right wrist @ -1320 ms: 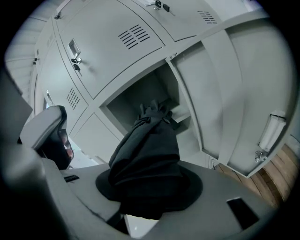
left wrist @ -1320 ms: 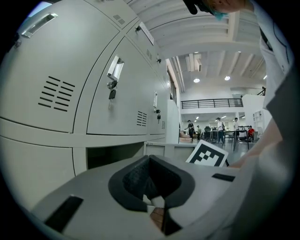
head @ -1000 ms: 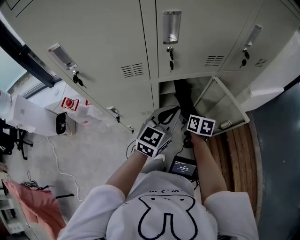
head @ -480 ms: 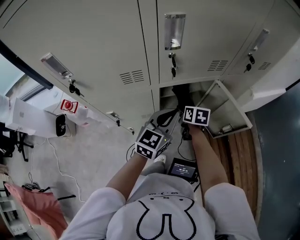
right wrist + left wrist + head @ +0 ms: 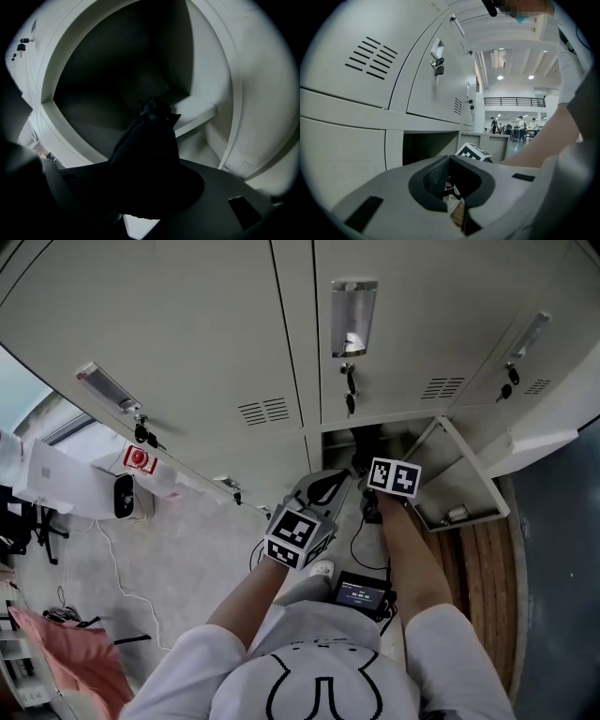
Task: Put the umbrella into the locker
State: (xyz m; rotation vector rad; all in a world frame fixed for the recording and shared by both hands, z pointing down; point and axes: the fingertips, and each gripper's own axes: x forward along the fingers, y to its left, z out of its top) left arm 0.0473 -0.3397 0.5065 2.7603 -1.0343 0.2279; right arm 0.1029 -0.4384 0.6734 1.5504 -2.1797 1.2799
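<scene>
**Right gripper** point(image 5: 140, 201): the claw is clenched on the umbrella point(image 5: 145, 145). Its jaws have just been opening slightly, and the umbrella sits between them with the pads against its folded black cloth.

**Umbrella:** it is folded and black. It projects forward from the right jaws through the opening of the locker point(image 5: 206, 70). Its tip is inside the dark compartment. Whether the tip touches the compartment floor or back wall cannot be told.

**Locker:** in the head view it is the lower middle unit. Its door point(image 5: 455, 474) is swung open to the right. The unit above is closed, and a key point(image 5: 350, 395) hangs in its lock. The right gripper is at the opening, directly below that closed unit, and angled downward.

**Left gripper** point(image 5: 450, 161): the claw is clenched tip to tip, with nothing between the jaws. It is just left of the right gripper and outside the locker. It points toward the closed panel beside the opening. In the left gripper view, the right gripper's marker cube shows just beyond the jaws, in front of the open door.

**Surroundings:**
- A small screen unit point(image 5: 362, 592) is between the person's forearms, near the waist.
- A cable point(image 5: 117, 568) runs across the floor at the left.
- Wood boards point(image 5: 473, 549) lie below the open door.
</scene>
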